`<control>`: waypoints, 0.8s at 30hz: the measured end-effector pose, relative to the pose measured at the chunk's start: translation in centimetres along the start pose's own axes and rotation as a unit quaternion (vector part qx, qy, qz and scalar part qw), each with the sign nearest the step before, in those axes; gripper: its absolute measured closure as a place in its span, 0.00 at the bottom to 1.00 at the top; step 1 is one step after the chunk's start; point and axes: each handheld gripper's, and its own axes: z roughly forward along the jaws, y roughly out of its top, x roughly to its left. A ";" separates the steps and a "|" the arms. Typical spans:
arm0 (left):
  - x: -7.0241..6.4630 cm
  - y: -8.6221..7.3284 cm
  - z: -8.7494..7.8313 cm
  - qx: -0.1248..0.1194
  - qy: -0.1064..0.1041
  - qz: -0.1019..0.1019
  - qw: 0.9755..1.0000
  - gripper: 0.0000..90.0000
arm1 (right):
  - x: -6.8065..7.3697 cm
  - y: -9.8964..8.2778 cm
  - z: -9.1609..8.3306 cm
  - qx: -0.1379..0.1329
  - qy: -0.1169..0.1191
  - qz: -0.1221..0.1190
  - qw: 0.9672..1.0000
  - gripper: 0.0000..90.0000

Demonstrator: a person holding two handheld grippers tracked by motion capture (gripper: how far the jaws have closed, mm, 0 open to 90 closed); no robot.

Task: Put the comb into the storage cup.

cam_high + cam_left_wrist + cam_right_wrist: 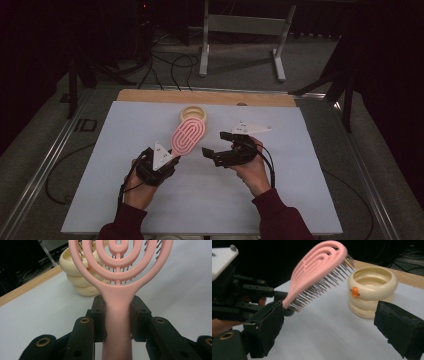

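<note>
A pink vented hairbrush (187, 136) is held up off the table by its handle, with my left gripper (172, 159) shut on it; in the left gripper view both pads press the pink handle (117, 322). The brush head points toward a cream ringed container (194, 114) with a small orange duck mark (354, 291). My right gripper (214, 143) stands open just right of the brush, its jaws wide apart with nothing between them. In the right gripper view the brush (317, 272) tilts up, bristles facing the container (372, 290).
A white sheet (280, 200) covers the table, with a wooden strip (150, 96) along its far edge. Beyond the table stand a metal frame (245, 30) and loose cables (170, 65) on the floor. Metal rails (45, 170) run along both sides.
</note>
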 end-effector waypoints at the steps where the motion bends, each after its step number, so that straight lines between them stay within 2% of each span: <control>1: 0.0 0.0 0.0 0.000 0.000 0.000 1.000 0.78 | 0.0 0.0 0.0 0.000 0.000 0.000 1.000 0.12; 5: -0.5 0.1 0.2 -0.003 0.000 0.007 1.000 0.78 | 0.2 0.5 0.7 0.001 0.009 0.014 1.000 0.14; 13: -1.2 0.3 0.1 -0.008 -0.004 0.020 1.000 0.78 | 0.4 1.2 1.7 0.005 0.010 0.030 0.999 0.17; 18: -1.6 0.6 -0.2 -0.023 -0.005 0.027 0.999 0.78 | 0.1 1.4 2.4 0.013 0.021 0.047 0.999 0.21; 21: -1.7 0.7 -0.3 -0.027 -0.007 0.030 0.999 0.78 | -0.1 1.3 2.6 0.012 0.035 0.064 0.997 0.28; 24: -1.9 0.7 -0.3 -0.028 -0.009 0.034 0.999 0.78 | -0.2 1.3 2.8 0.016 0.061 0.073 0.995 0.45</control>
